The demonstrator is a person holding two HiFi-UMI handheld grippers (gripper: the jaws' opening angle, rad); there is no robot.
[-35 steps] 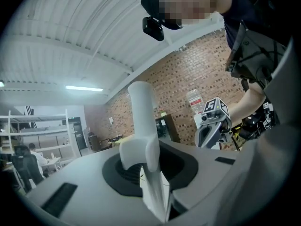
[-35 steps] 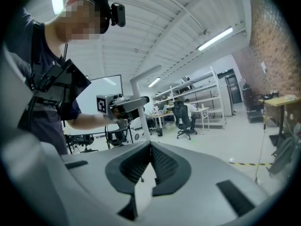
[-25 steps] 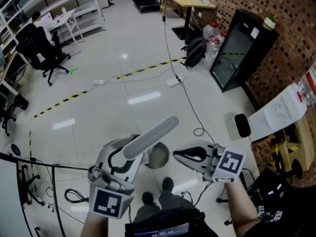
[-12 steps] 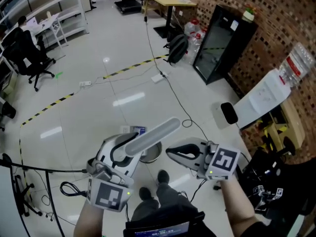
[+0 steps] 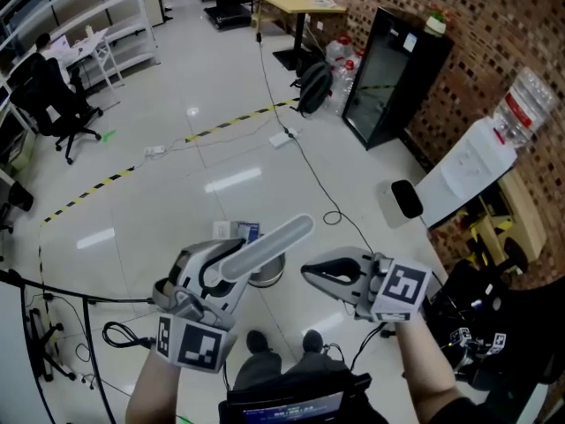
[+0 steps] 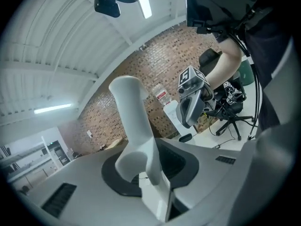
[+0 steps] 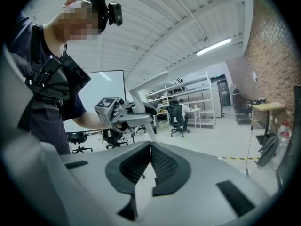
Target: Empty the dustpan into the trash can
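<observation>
While both forearms reach forward side by side with the grippers aimed slightly downward, the left gripper (image 5: 212,272) pinches the dustpan handle (image 5: 265,244), a smooth white round-ended tube slanting up to the far right. The right gripper (image 5: 311,276) has its ribbed black pads (image 7: 164,166) pressed together on nothing. Between them, on the glossy pale floor (image 5: 221,148), sits the trash can (image 5: 267,276), a round grey metallic pail partly hidden by the handle.

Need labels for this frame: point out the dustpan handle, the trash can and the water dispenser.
dustpan handle (image 5: 267,244): head view, middle of the pale shaft.
trash can (image 5: 270,277): head view, rim showing below the handle.
water dispenser (image 5: 463,173): head view, white front panel.
</observation>
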